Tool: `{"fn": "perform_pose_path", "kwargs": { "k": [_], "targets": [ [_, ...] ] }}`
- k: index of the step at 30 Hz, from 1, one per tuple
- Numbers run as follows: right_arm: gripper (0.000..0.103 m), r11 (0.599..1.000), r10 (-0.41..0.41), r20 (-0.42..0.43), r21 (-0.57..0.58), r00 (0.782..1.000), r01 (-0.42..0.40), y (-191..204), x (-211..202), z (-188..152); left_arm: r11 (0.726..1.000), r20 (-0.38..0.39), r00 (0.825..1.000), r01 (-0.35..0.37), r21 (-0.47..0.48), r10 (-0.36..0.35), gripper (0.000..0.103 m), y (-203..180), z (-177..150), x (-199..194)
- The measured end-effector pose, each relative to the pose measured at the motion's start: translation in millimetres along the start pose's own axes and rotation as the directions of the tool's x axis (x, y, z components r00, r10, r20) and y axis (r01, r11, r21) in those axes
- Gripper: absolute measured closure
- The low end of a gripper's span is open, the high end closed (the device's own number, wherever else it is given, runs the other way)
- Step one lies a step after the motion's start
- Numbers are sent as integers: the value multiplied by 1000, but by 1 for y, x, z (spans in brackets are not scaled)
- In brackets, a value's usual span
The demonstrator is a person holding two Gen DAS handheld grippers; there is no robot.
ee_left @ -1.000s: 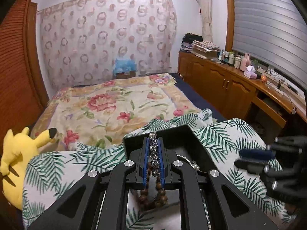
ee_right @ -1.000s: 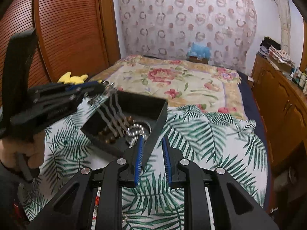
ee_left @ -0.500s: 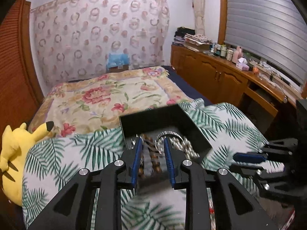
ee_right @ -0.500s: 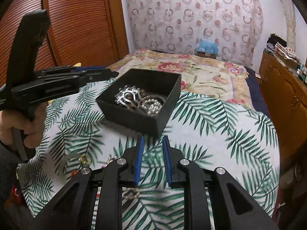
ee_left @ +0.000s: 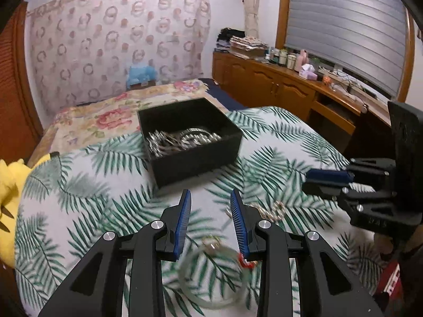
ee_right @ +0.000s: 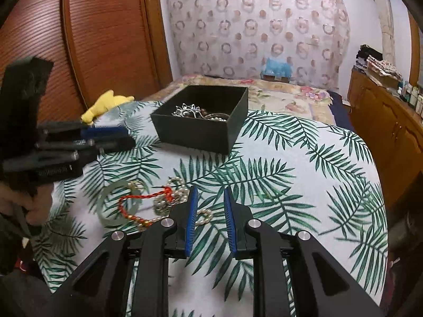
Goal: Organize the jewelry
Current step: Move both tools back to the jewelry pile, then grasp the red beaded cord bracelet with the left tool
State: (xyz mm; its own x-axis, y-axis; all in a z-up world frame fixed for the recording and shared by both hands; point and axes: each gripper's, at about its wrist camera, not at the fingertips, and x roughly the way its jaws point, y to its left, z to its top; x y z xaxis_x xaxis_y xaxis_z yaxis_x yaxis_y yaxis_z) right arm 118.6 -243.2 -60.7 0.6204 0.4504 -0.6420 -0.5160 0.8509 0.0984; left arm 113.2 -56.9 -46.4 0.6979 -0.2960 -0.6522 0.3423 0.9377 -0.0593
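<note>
A black open box [ee_left: 195,155] [ee_right: 201,132] stands on the palm-leaf cloth and holds silver chains and a beaded bracelet [ee_left: 182,141]. My left gripper [ee_left: 210,198] is open and empty, drawn back from the box, above a pale green bangle [ee_left: 211,277]. In the right wrist view the bangle [ee_right: 105,211], a red cord bracelet [ee_right: 140,198] and a pearl strand [ee_right: 179,185] lie loose on the cloth at the left. My right gripper [ee_right: 208,192] is open and empty just right of that pile. The right gripper also shows in the left wrist view [ee_left: 327,182].
A yellow plush toy [ee_left: 8,185] lies at the table's left edge. A bed with a floral cover [ee_right: 277,95] is behind the table. Wooden cabinets [ee_left: 277,89] with bottles run along the right wall. A wooden sliding door [ee_right: 92,39] is at the left.
My left gripper opened, dropped the silver chain and beaded bracelet into the box, and pulled back. My right gripper pulled back from the box toward the loose jewelry.
</note>
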Motion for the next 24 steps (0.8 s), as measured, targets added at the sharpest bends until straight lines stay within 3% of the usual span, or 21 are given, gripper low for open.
{"fn": "perform_pose_path", "kwargs": {
  "k": [7, 19, 21, 24],
  "targets": [
    [81, 1000, -3, -2, 12, 1000, 3, 2, -1, -10, 999, -46, 998, 42, -8, -42, 74, -11, -21, 2],
    [81, 1000, 9, -15, 9, 1000, -8, 5, 3, -15, 998, -127, 990, 58, 29, -54, 74, -23, -31, 31],
    [81, 1000, 10, -17, 6, 1000, -10, 6, 4, -16, 997, -134, 989, 67, 28, -63, 94, -23, -31, 33],
    [81, 1000, 11, -20, 4, 1000, -11, 6, 4, -16, 996, -130, 988, 85, 33, -80, 100, -25, -31, 28]
  ]
}}
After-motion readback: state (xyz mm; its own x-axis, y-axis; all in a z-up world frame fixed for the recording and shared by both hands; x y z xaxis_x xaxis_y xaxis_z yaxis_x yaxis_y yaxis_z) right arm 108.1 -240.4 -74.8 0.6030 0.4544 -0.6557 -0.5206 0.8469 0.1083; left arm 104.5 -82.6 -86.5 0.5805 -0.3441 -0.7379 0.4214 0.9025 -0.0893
